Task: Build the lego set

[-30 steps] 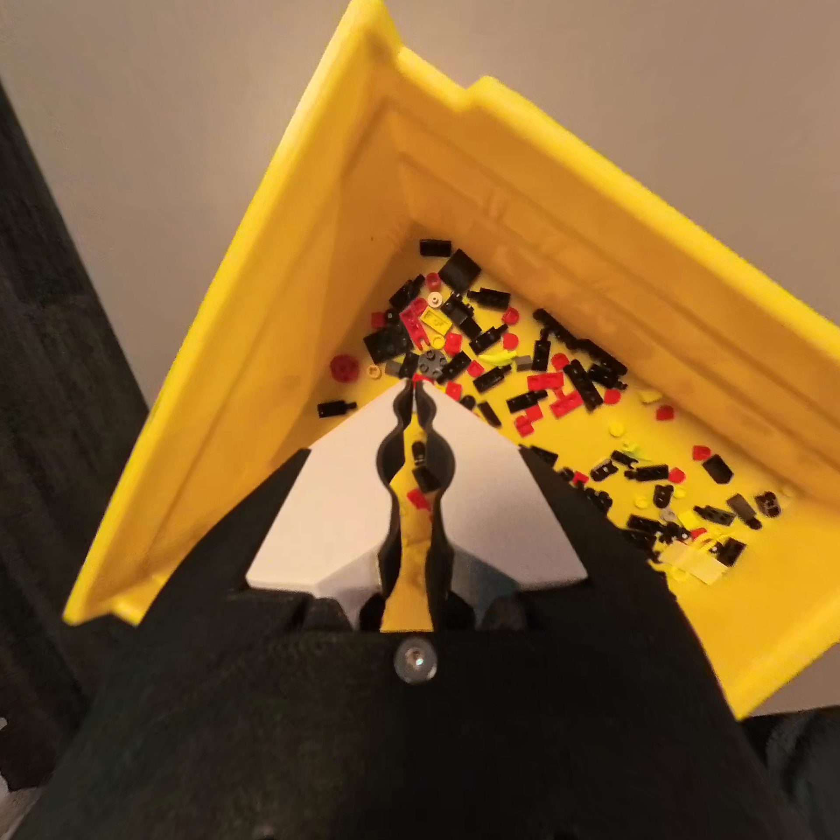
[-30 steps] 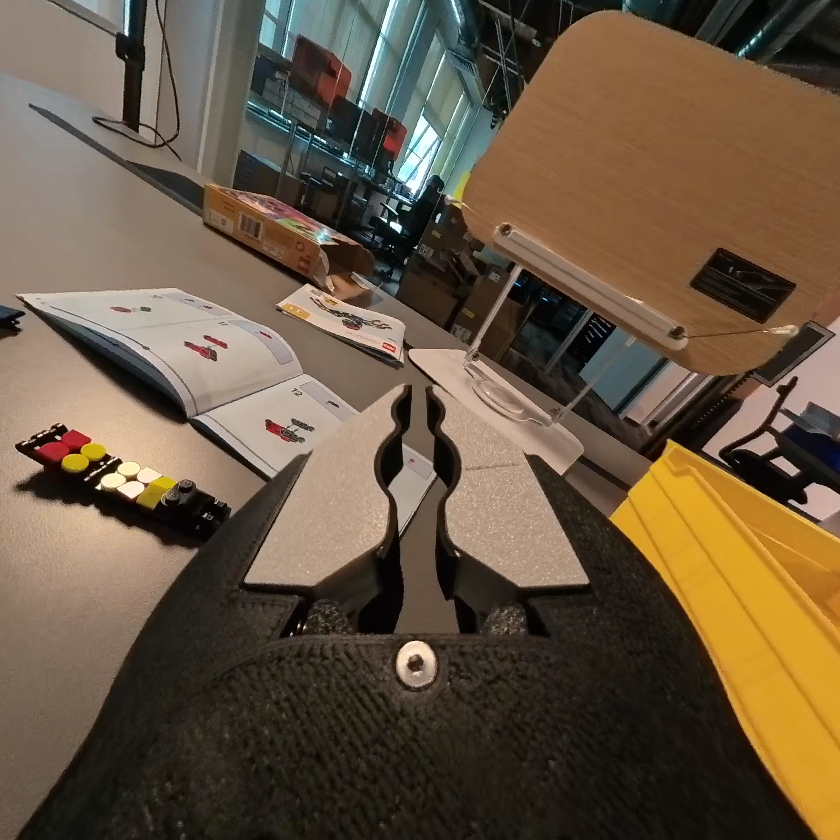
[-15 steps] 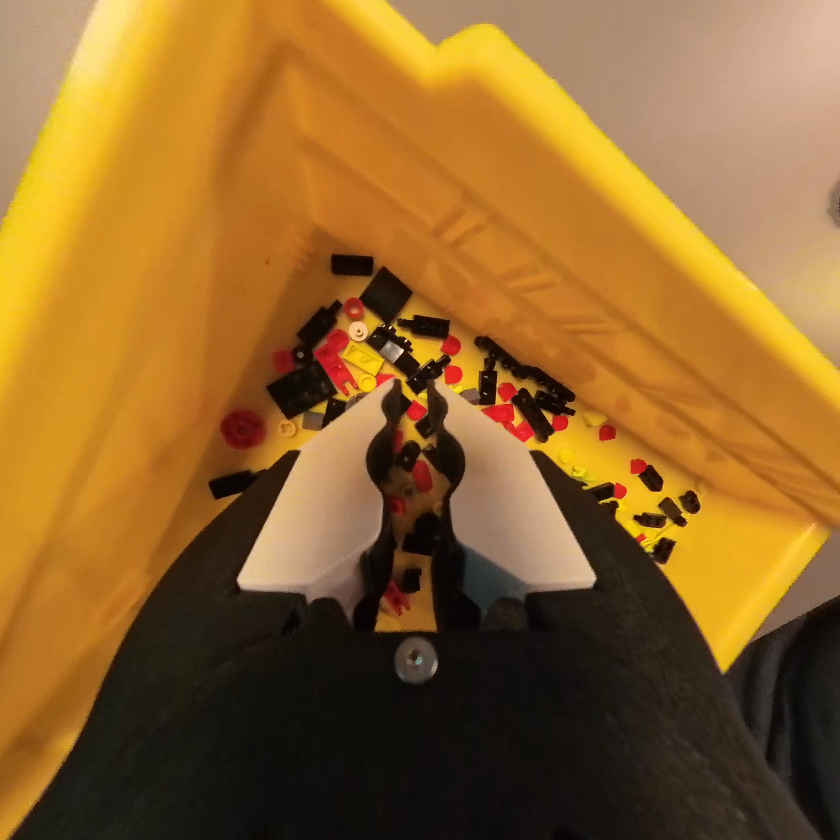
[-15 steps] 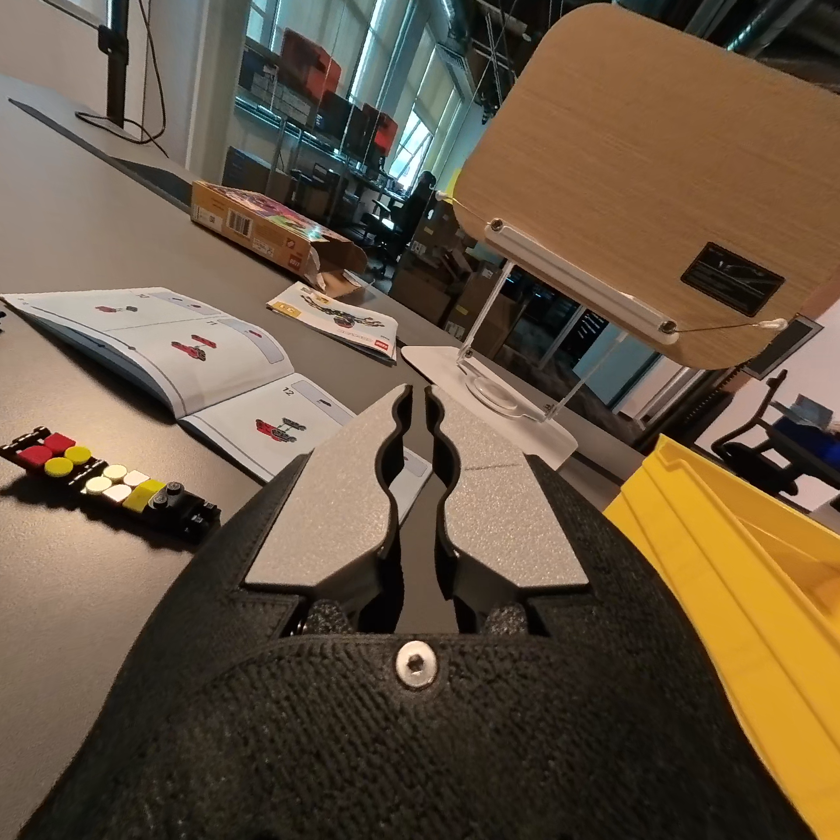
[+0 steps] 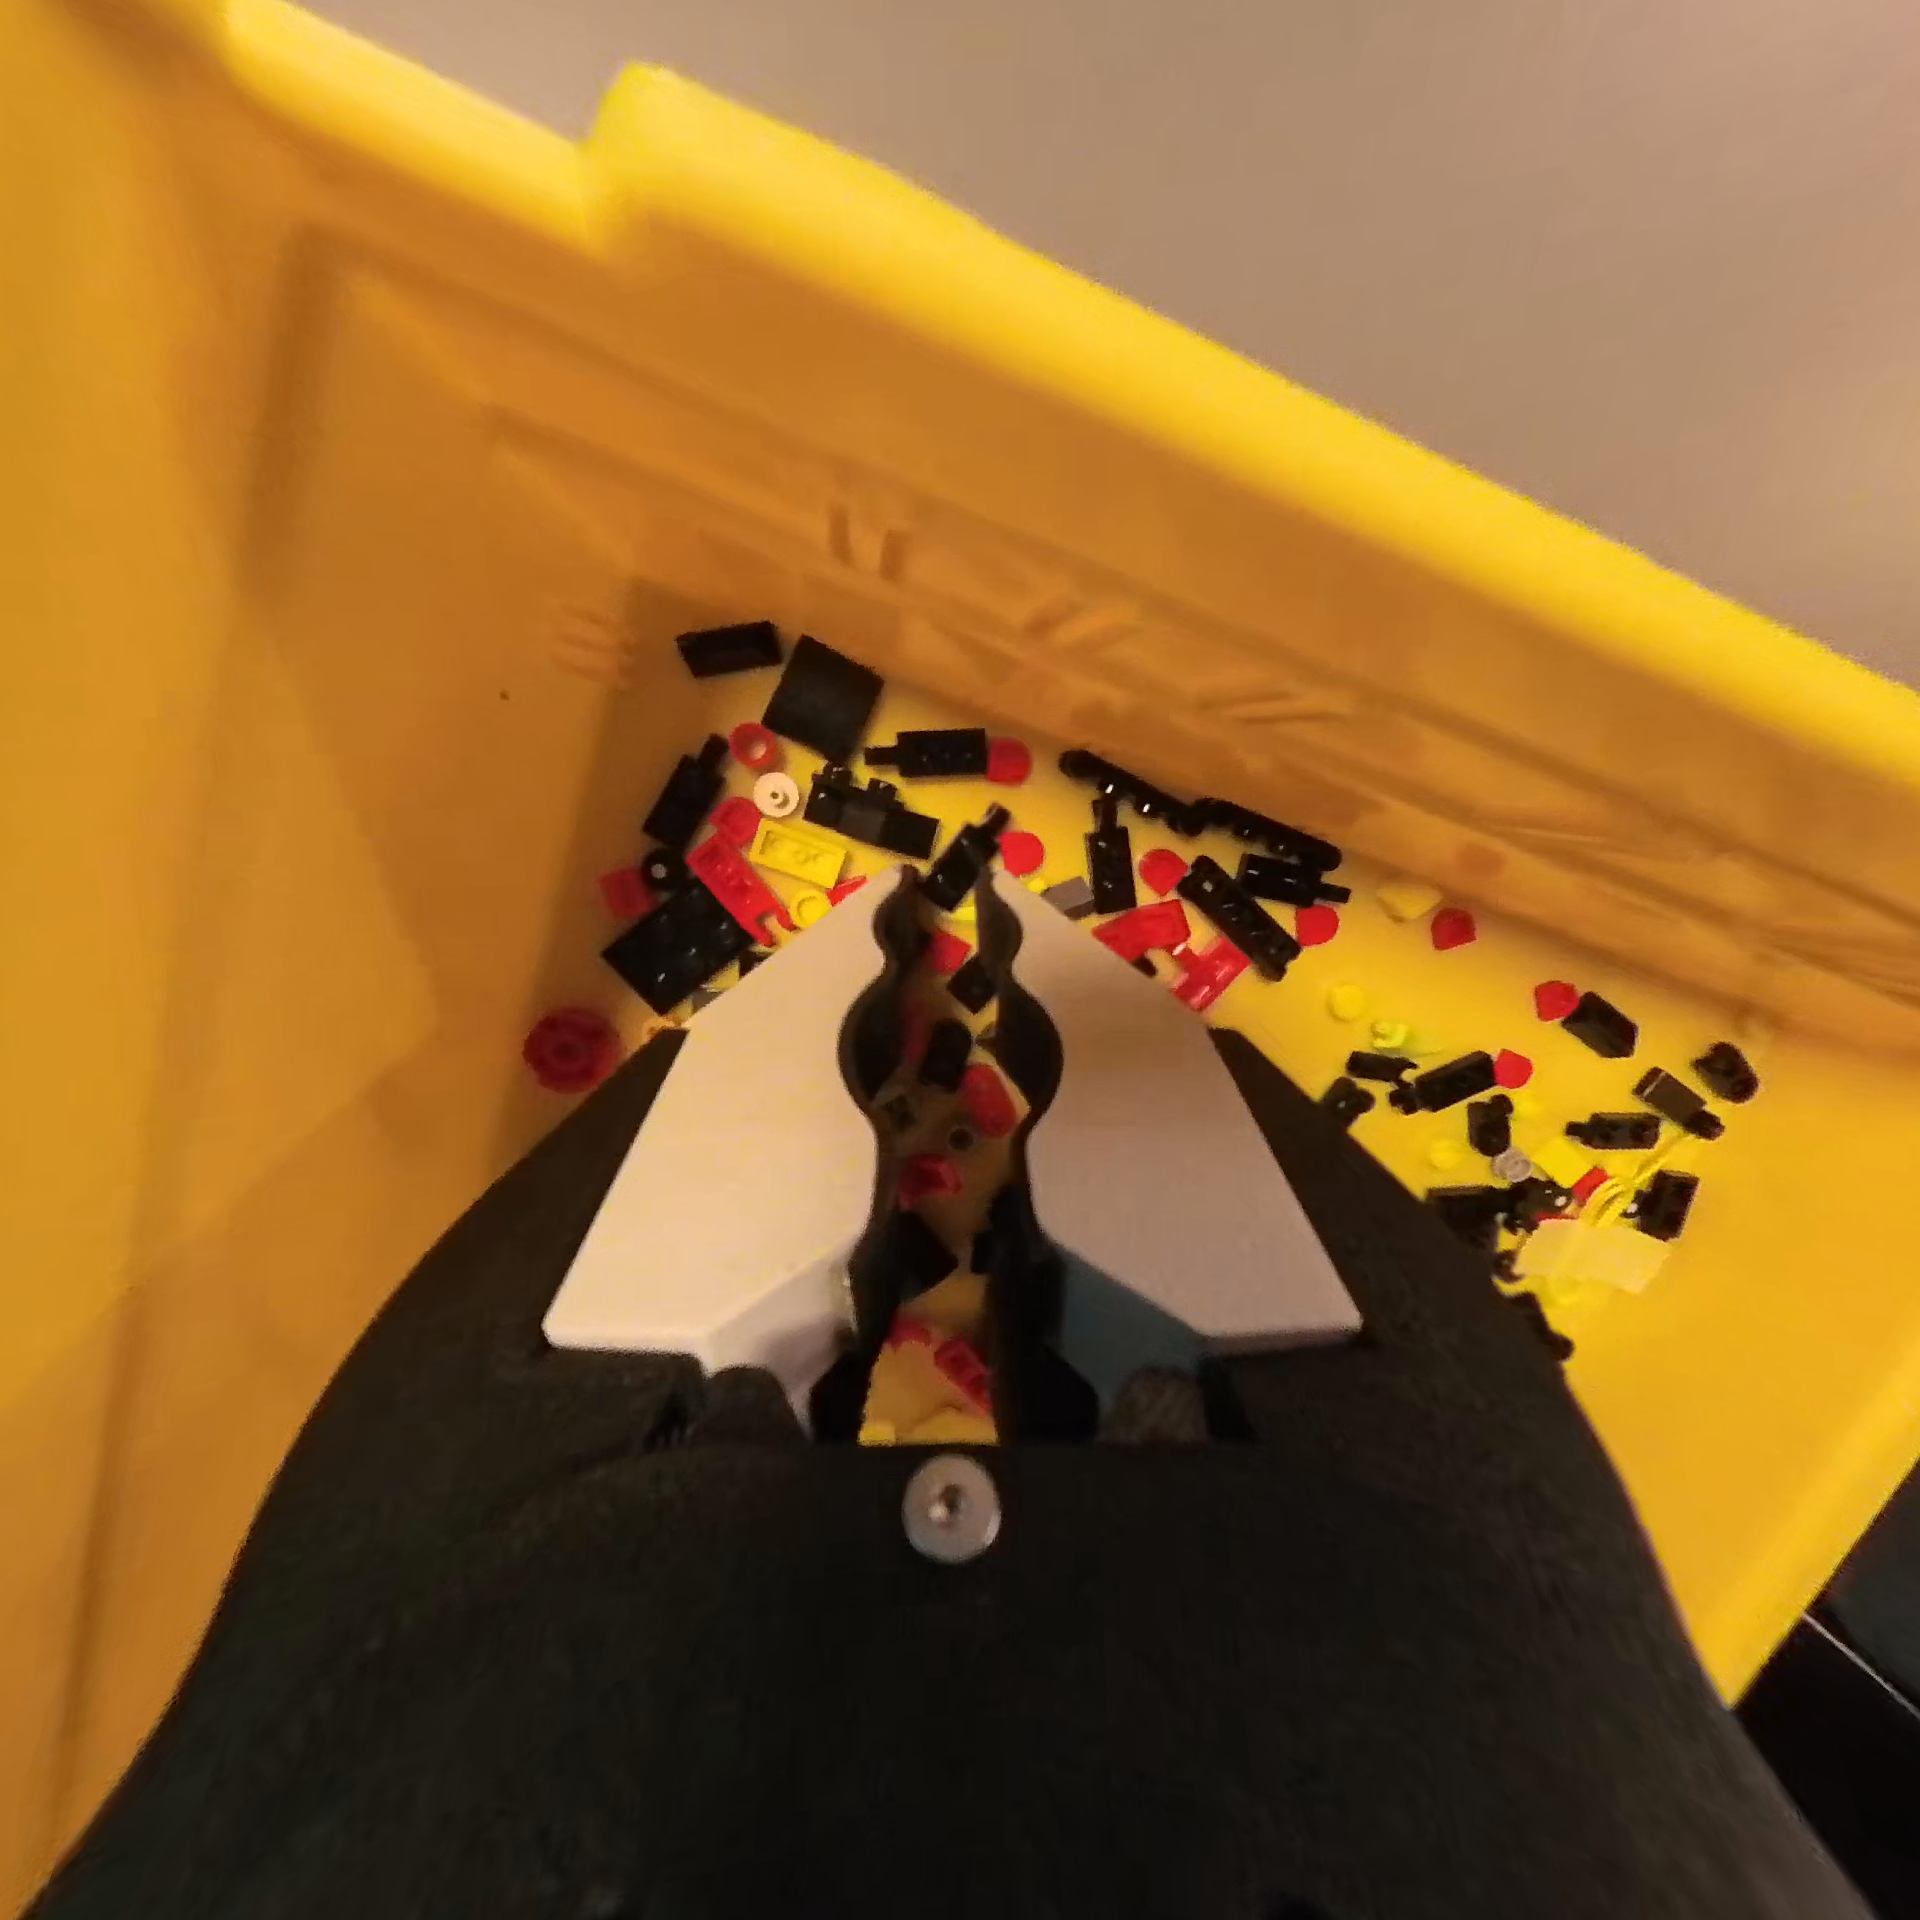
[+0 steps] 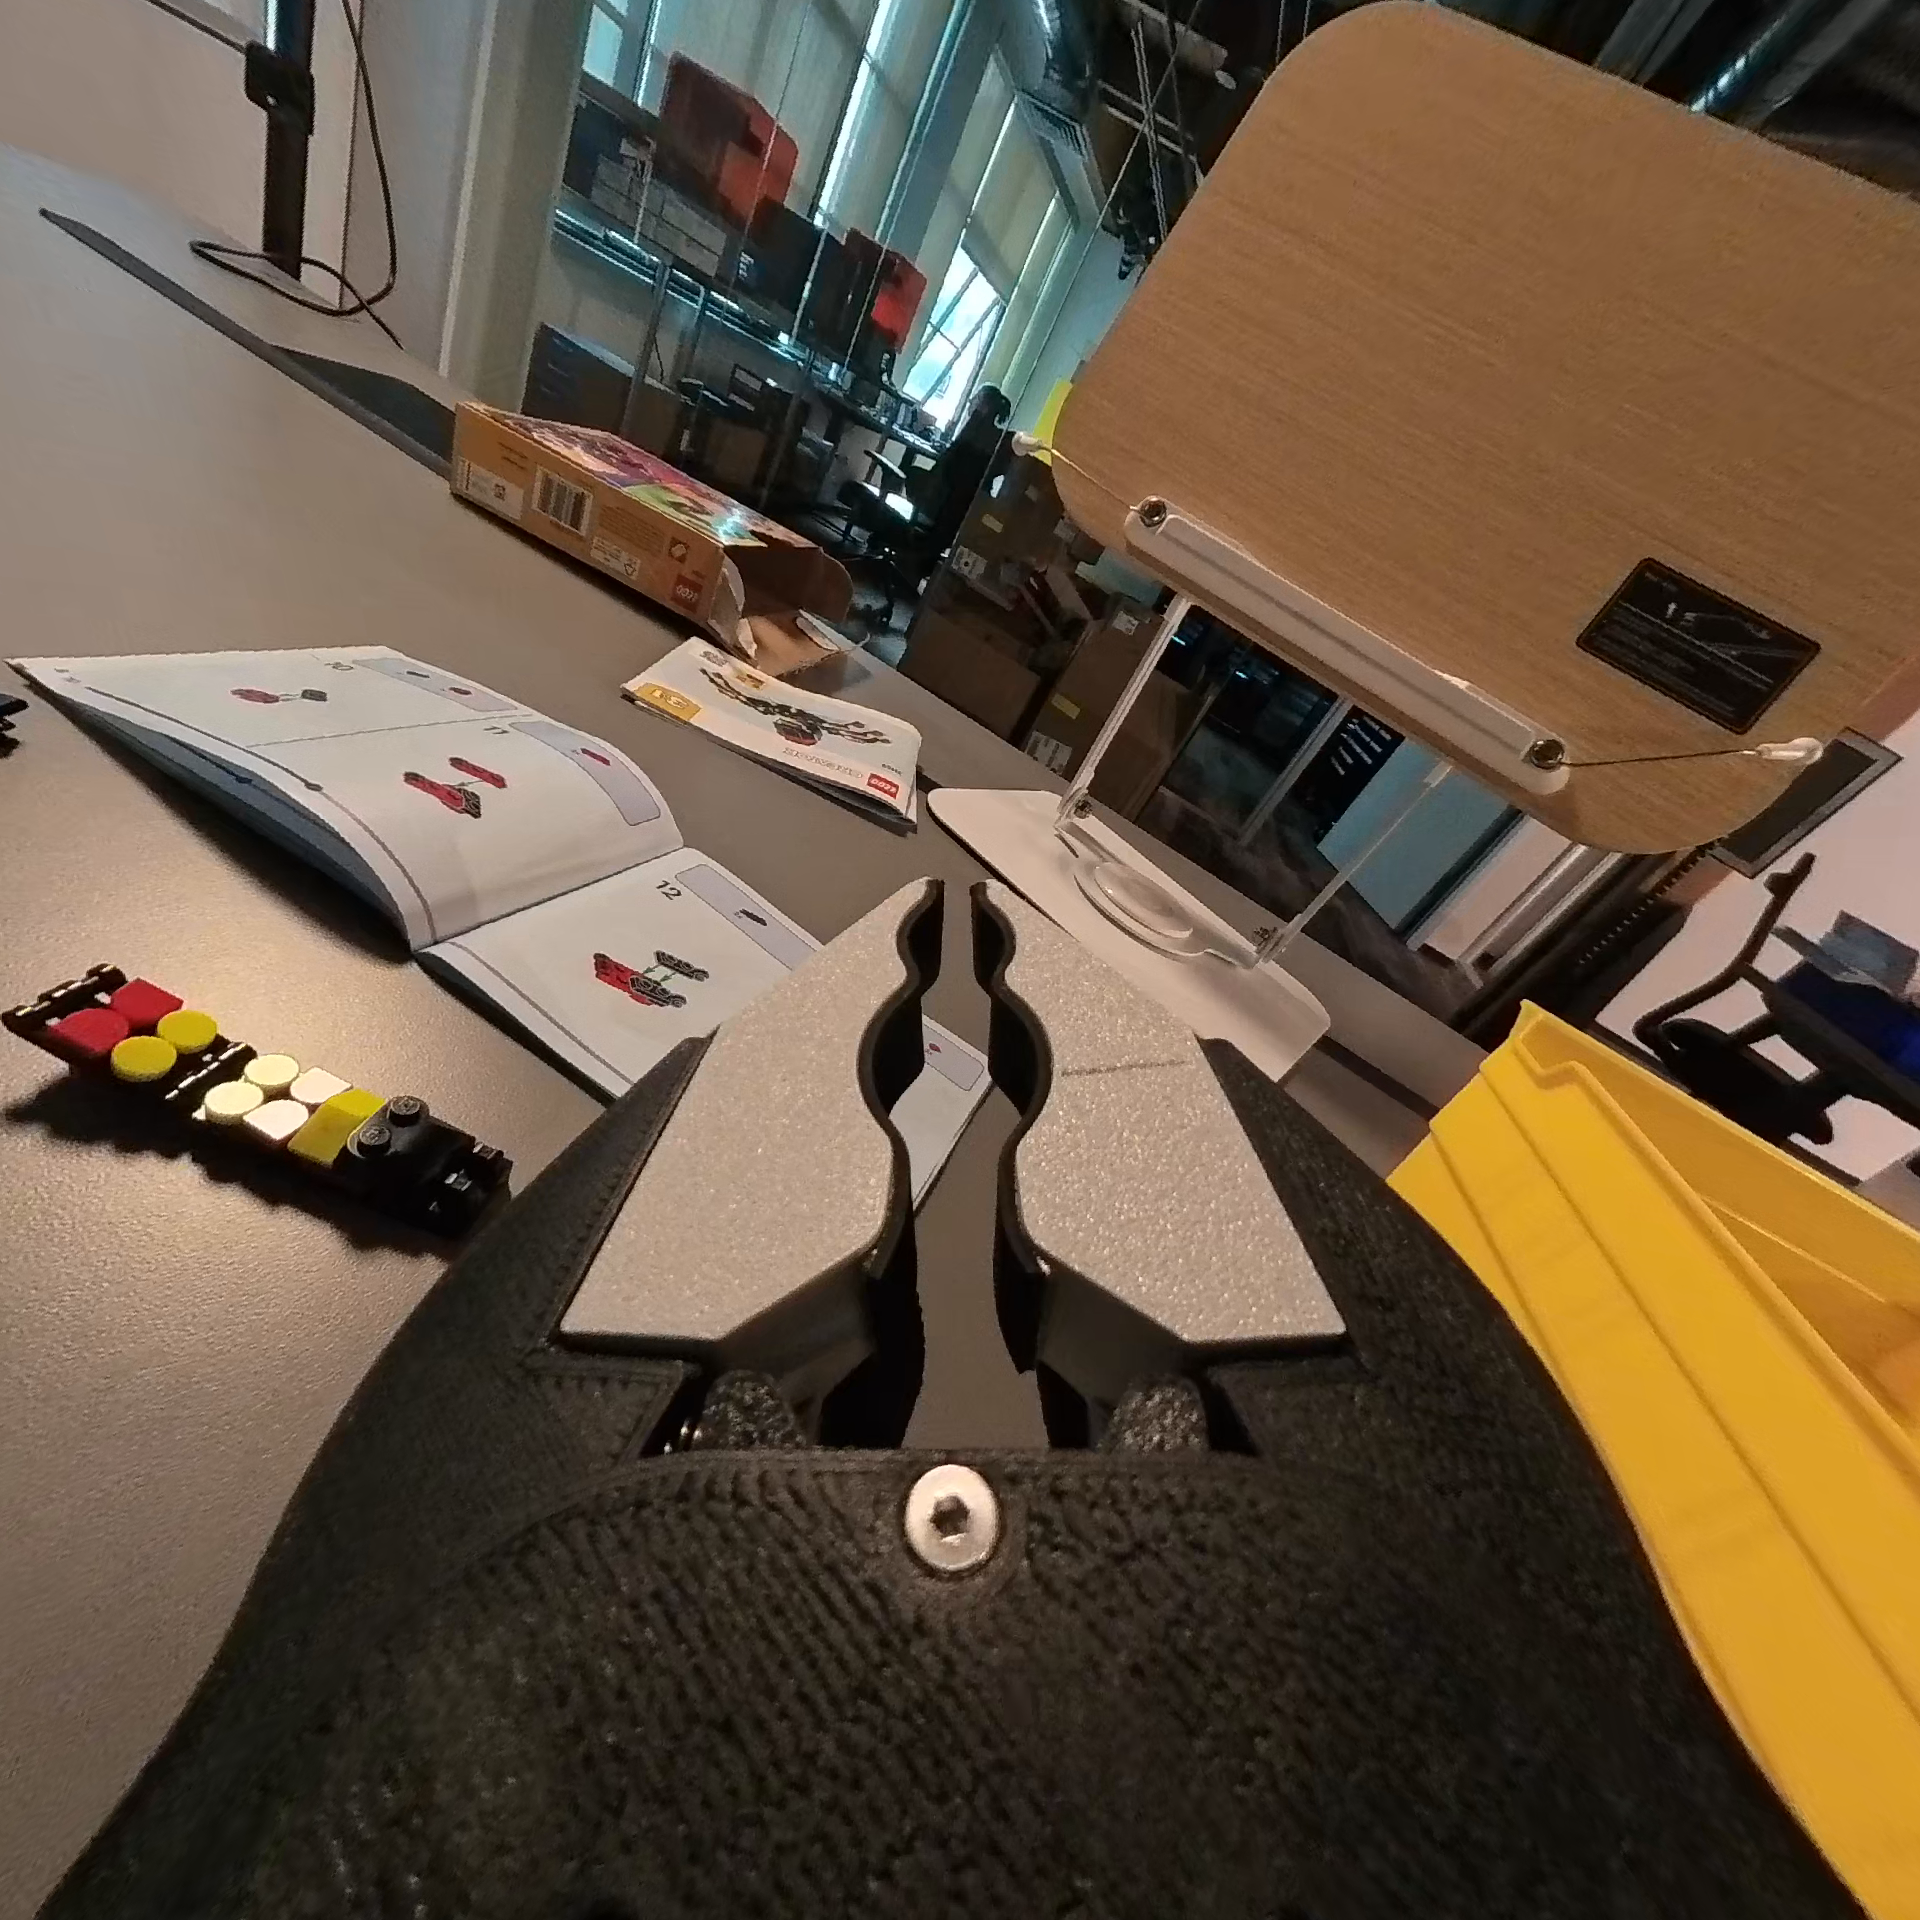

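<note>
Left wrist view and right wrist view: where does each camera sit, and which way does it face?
Left wrist view: on the left gripper, looking down into the yellow bin of loose lego pieces; own fingers show.
Right wrist view: on the right gripper, low over the table, facing the open instruction booklet and partial lego build; own fingers show.
Shared: the yellow bin.

The left wrist view looks steeply down past its jaws into a yellow bin [image 5: 1039, 436], close above the loose pieces [image 5: 1195, 894] just beyond the jaws. The right wrist view sits low, facing level across the tabletop [image 6: 260, 499]. Both share the bin [image 6: 1662, 1247], right of the jaws there.
</note>
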Demonstrator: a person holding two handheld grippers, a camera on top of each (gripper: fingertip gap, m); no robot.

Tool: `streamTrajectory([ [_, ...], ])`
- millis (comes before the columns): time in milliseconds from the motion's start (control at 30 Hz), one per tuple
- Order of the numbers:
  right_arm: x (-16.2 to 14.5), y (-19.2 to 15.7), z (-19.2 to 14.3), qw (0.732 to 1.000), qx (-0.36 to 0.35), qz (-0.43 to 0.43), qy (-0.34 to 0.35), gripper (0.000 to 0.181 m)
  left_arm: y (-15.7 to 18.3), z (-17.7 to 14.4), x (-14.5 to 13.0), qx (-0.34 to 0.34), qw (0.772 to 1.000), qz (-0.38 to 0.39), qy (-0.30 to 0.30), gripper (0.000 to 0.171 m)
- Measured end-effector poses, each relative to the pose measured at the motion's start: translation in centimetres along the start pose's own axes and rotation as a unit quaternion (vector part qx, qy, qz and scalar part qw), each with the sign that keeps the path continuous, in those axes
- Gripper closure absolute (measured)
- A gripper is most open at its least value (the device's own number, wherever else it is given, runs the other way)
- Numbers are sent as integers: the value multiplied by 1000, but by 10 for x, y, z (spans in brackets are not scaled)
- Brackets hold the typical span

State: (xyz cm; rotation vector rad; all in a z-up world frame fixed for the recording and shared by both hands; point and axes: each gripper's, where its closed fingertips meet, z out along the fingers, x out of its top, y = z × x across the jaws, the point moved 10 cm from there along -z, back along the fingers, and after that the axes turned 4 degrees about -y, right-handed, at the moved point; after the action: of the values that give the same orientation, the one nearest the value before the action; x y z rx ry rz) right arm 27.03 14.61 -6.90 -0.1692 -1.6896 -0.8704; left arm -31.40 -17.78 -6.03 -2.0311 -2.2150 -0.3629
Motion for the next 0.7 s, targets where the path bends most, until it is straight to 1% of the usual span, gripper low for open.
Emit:
streamTrajectory([
  [100, 0, 0, 0, 1000, 1, -1, 0, 178, 3, 0, 0, 7, 1000, 12, -6, 161],
  [200, 0, 0, 0, 1000, 3, 0, 1, 178, 7, -1, 0, 27, 999, 45, -14, 163],
  [233, 0, 0, 0, 1000, 3, 1, 2, 178, 8, -2, -1, 38, 998, 53, -18, 165],
  [300, 0, 0, 0, 1000, 3, 0, 3, 178, 10, -9, -1, 90, 994, 69, -7, 166],
  [333, 0, 0, 0, 1000, 4, 0, 4, 178, 12, -18, 0, 115, 991, 72, 14, 166],
  [367, 0, 0, -1, 1000, 4, 0, 4, 178, 17, -30, 2, 141, 986, 68, 50, 166],
  [433, 1, -1, 0, 1000, 7, 1, 6, 178, 36, -62, 5, 179, 971, 58, 148, 167],
  [500, 1, -1, 0, 1000, 9, 3, 7, 178, 71, -96, 3, 178, 951, 62, 246, 167],
  [567, 1, 0, 0, 1000, 11, 5, 8, 178, 117, -122, 0, 154, 927, 93, 328, 167],
  [600, 1, -1, 0, 1000, 13, 5, 9, 178, 141, -130, -1, 147, 916, 117, 354, 167],
  [633, 1, -1, 1, 1000, 14, 5, 9, 178, 162, -134, -3, 149, 908, 140, 366, 166],
  [700, 1, -1, 1, 1000, 17, 5, 9, 178, 199, -135, -3, 163, 894, 187, 373, 166],
])
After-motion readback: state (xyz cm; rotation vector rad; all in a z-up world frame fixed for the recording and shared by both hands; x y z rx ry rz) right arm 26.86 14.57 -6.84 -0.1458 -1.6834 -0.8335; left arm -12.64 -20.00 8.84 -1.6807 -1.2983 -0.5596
